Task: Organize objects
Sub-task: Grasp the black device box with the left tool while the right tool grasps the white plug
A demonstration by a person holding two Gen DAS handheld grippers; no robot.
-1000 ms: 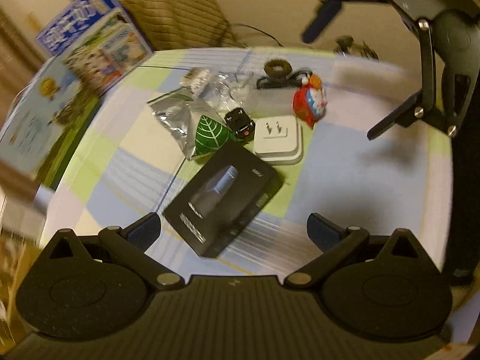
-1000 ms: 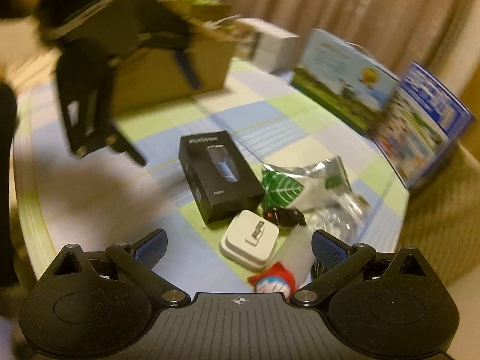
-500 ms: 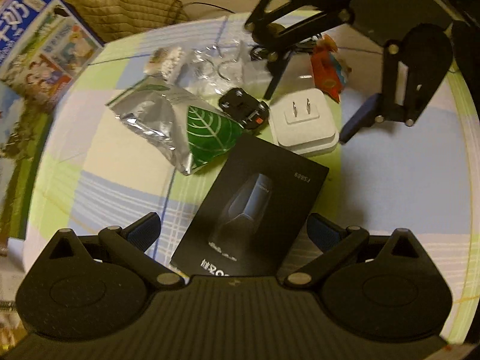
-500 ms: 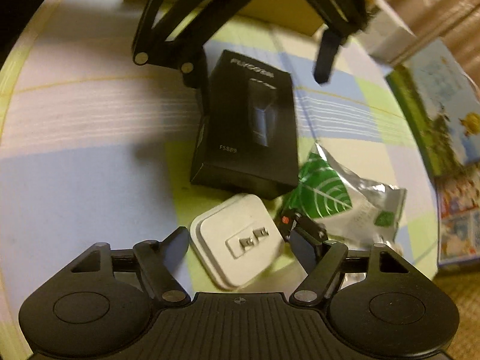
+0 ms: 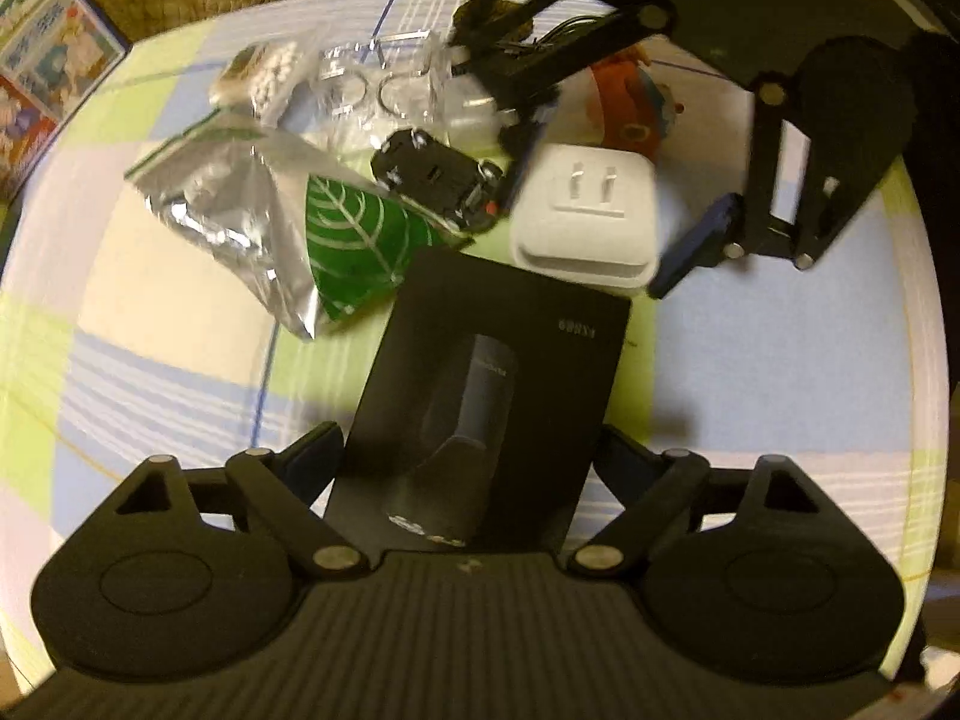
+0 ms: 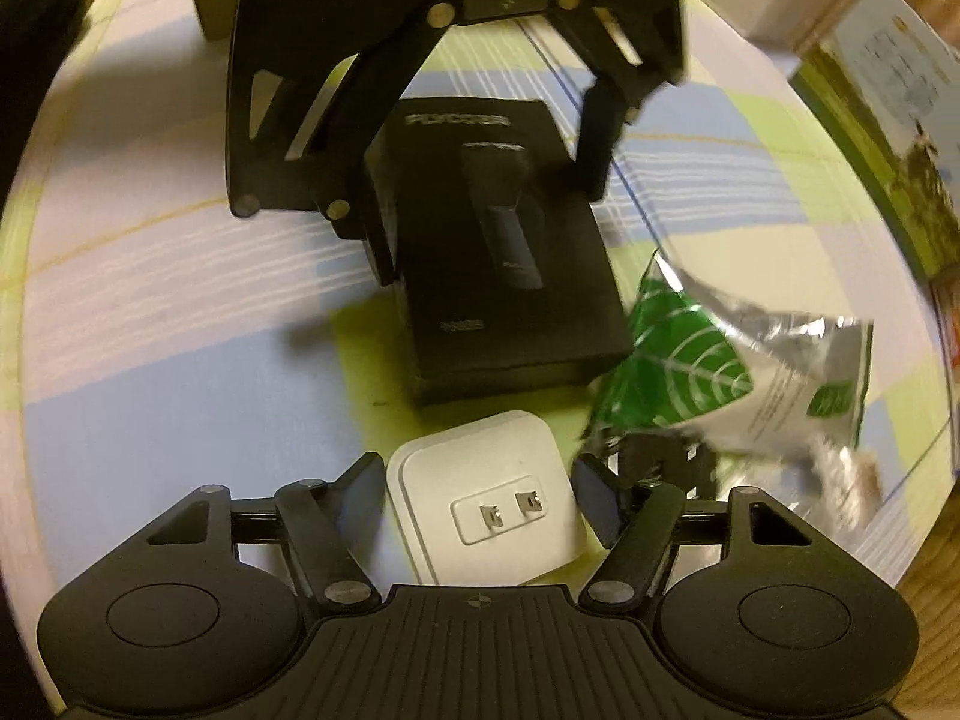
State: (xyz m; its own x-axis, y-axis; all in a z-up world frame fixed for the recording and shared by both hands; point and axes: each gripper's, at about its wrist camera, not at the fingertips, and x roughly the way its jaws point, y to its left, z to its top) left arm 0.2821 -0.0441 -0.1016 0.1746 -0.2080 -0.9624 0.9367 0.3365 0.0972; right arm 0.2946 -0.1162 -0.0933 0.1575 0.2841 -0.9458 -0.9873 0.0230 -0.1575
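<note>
Left gripper (image 5: 468, 450) sits spread wide with the black box (image 5: 492, 396) between its fingers; I can't tell whether the pads touch its sides. Right gripper (image 6: 477, 495) is likewise parted around the white plug adapter (image 6: 486, 510), apparently not yet pinching it. On my left view the adapter lies at one o'clock from the box, the foil pouch (image 5: 270, 210) at eleven, both on the checked tablecloth (image 5: 780, 360).
</note>
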